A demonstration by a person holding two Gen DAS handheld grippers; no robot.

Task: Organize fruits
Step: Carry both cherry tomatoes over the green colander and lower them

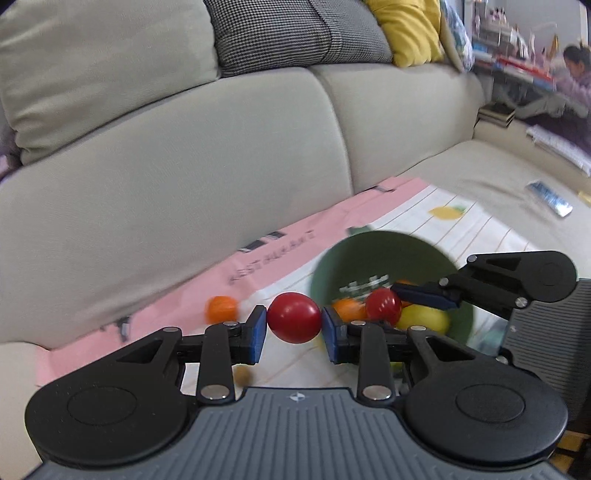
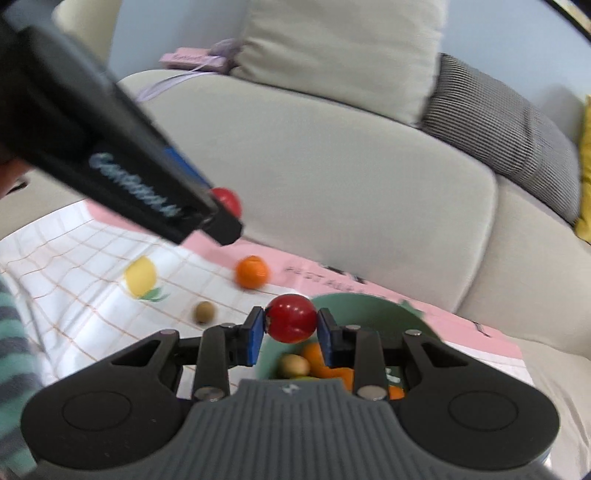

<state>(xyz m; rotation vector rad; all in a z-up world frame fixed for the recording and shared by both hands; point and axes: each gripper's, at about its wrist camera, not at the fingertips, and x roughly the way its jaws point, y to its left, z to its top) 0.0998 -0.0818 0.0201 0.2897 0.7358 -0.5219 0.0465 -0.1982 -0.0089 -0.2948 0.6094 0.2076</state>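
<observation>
My left gripper is shut on a red round fruit, held above the cloth just left of the green bowl. My right gripper is shut on another red round fruit, held over the near rim of the green bowl. The bowl holds orange fruits, a yellow fruit and a small tan one. In the left wrist view the right gripper and its red fruit show above the bowl. An orange fruit and a small brown fruit lie loose on the cloth.
A pink-edged checked cloth covers the sofa seat. The sofa's beige back cushions rise behind it, with a houndstooth pillow and a yellow pillow. A remote lies on the seat to the right. The left gripper's body crosses the right wrist view.
</observation>
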